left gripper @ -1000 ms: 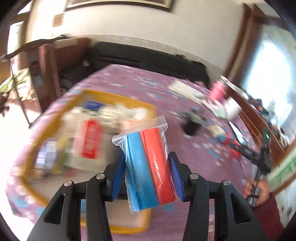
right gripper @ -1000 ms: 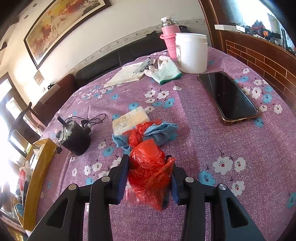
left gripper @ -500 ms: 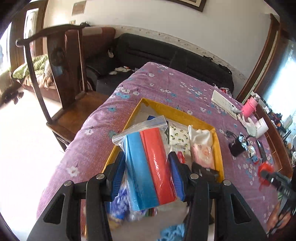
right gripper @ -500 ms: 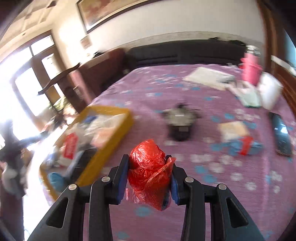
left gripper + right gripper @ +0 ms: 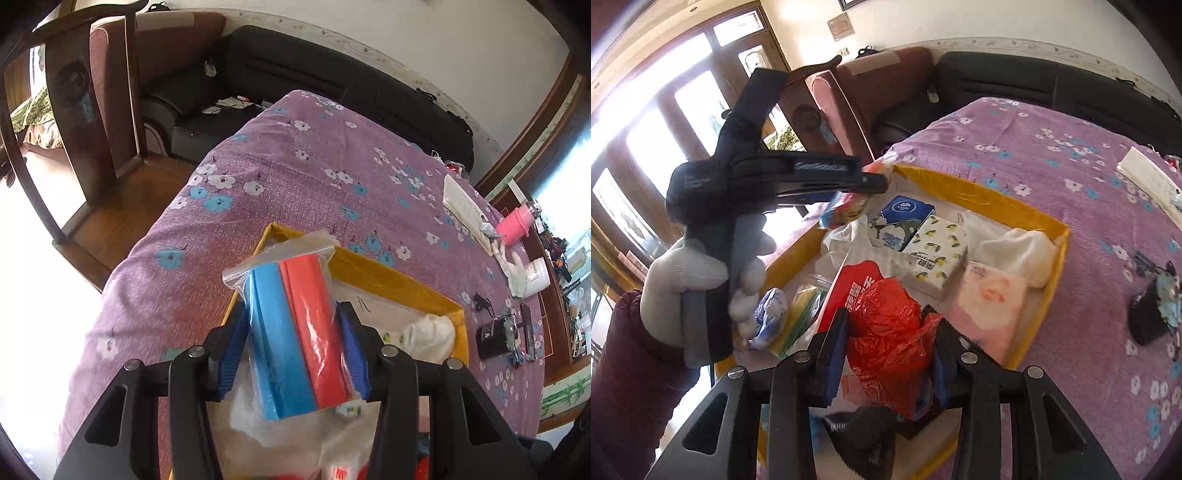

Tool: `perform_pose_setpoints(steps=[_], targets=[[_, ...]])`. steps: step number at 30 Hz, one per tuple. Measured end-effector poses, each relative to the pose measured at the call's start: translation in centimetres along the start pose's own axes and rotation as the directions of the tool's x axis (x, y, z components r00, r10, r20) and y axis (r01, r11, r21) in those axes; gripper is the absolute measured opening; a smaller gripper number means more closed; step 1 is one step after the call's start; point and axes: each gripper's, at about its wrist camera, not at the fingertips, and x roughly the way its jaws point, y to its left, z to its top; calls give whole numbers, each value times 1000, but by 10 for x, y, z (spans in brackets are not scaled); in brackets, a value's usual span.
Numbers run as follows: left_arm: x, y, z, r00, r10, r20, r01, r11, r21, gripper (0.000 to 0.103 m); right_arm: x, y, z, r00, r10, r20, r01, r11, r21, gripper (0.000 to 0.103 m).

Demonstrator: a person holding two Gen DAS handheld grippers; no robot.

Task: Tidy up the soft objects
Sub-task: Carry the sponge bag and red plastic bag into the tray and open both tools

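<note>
A: Left gripper [image 5: 297, 343] — state?

B: Jaws part-way apart and opening a little. A clear zip bag [image 5: 291, 332] with a blue block and a red block inside sits between the blue pads [image 5: 232, 354]. Both pads lie against the bag's sides; it stands nearly upright, slightly tilted, zip end away from the camera.

A: Where is it relative to the yellow tray [image 5: 384, 275]?

B: Over the tray's near-left part, just inside the far-left corner as seen from the left wrist. White crumpled material lies in the tray beyond the bag.

A: Right gripper [image 5: 890, 347]?

B: Narrow opening, steady. It is clamped on a crumpled red plastic bag [image 5: 890, 332], which bulges above and below the pads.

A: Position against the same tray [image 5: 1045, 295]?

B: Above the tray's near end. Past it in the tray: a red-and-white packet, a lemon-print tissue pack [image 5: 936, 254], a blue tissue pack [image 5: 905, 214], a pink tissue pack [image 5: 990, 302] and a white cloth bundle [image 5: 1015, 254].

A: Anything else in the right wrist view?

B: A gloved hand [image 5: 698, 291] with a dark red sleeve holds the left gripper's handle beside the tray's left edge. The tray rests on a purple floral cloth over the tabletop [image 5: 1089, 192] — a black gadget [image 5: 1152, 314] lies right of the tray.
</note>
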Motion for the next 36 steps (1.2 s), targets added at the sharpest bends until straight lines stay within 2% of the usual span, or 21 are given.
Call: perform_pose_setpoints(steps=[4,7,9,10,12,15,21,24,29,34,36], targets=[[2,1,2,999,-33,2,33,999,-13,60,17,-1,8,1000,-14,-17,14,1000,2,43],[-12,1,-1,999,-29,27,29,1000,2,65,24,2,12,999,-41,-12,41,999,-16,45],[-27,1,-4,998,-28,54,27,1000,6,68,25,4,12,998,-54,-6,54,998,-32,61],[-37,2,-6,997,-32,71,32,999,5,71,24,5,12,999,-51,-1,51,998,-38,66],[-56,2,-11,994,-35,103,34,999,9,73,17,7,11,998,-53,23,54,998,-42,73],[-81,0,-23,990,-35,134,33,999,11,74,-3,8,9,995,-66,70,70,997,-42,74],[-134,-34,-66,975,-110,192,94,991,94,80,-54,-11,-6,983,-102,150,103,995,0,76],[-154,-60,-91,964,-158,214,127,980,152,81,-82,-28,-20,972,-147,182,145,989,28,76],[-175,-104,-130,948,-198,250,139,962,237,83,-130,-62,-56,947,-234,219,213,970,114,79],[-178,-141,-162,936,-233,262,165,952,258,86,-170,-93,-89,914,-343,217,309,935,176,80],[-173,-154,-175,939,-222,262,154,954,256,86,-182,-106,-99,895,-390,217,350,915,202,80]])
